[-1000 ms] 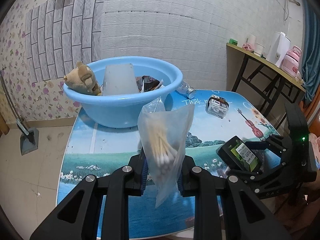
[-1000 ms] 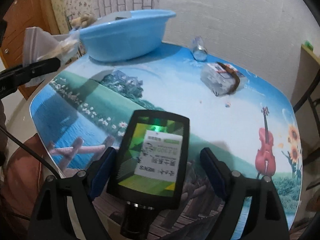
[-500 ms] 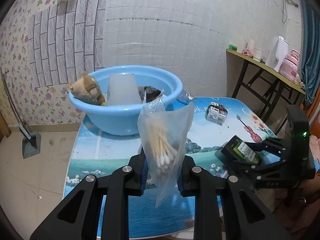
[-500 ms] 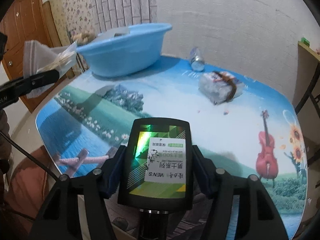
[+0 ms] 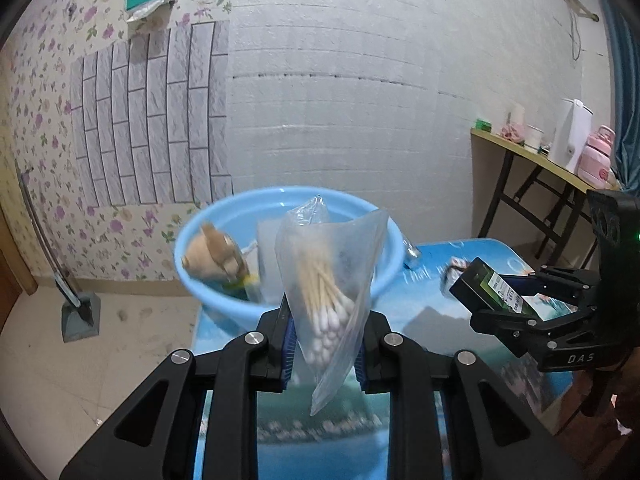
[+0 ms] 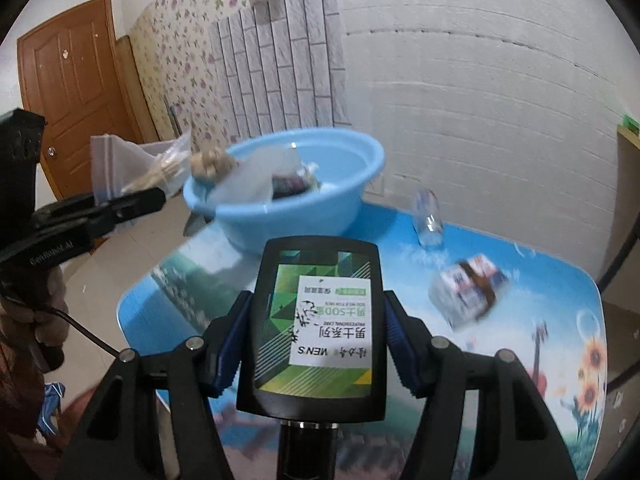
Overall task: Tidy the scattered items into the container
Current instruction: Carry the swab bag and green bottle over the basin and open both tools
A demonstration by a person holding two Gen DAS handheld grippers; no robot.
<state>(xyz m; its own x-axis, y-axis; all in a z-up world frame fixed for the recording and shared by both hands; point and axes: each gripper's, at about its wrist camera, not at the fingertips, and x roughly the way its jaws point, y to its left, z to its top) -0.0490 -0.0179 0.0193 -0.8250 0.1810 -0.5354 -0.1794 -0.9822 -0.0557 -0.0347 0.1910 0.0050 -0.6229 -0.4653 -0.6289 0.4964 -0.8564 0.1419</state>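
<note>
My left gripper [image 5: 324, 344] is shut on a clear bag of cotton swabs [image 5: 328, 280], held up in front of the blue basin [image 5: 280, 193]. In the right wrist view that bag [image 6: 132, 164] hangs left of the basin [image 6: 344, 200]. The pads of my right gripper [image 6: 316, 322] press on both sides of a flat black bottle with a green label [image 6: 316, 320], lifted above the table. From the left wrist view the bottle [image 5: 488, 288] sits right of the basin. Inside the basin lie a teddy bear [image 5: 212, 256], a pale upturned cup and a dark packet.
On the picture-printed table [image 6: 552, 280] lie a small clear bottle [image 6: 428, 220] near the basin and a wrapped packet [image 6: 468, 292] to the right. A side table [image 5: 532, 156] with a kettle and a pink flask stands at the far right. A person's hand [image 6: 36, 312] holds the left gripper.
The right jaws closed onto the black bottle and lifted it off the table. Both grippers rose, and the left one carried the swab bag closer to the basin.
</note>
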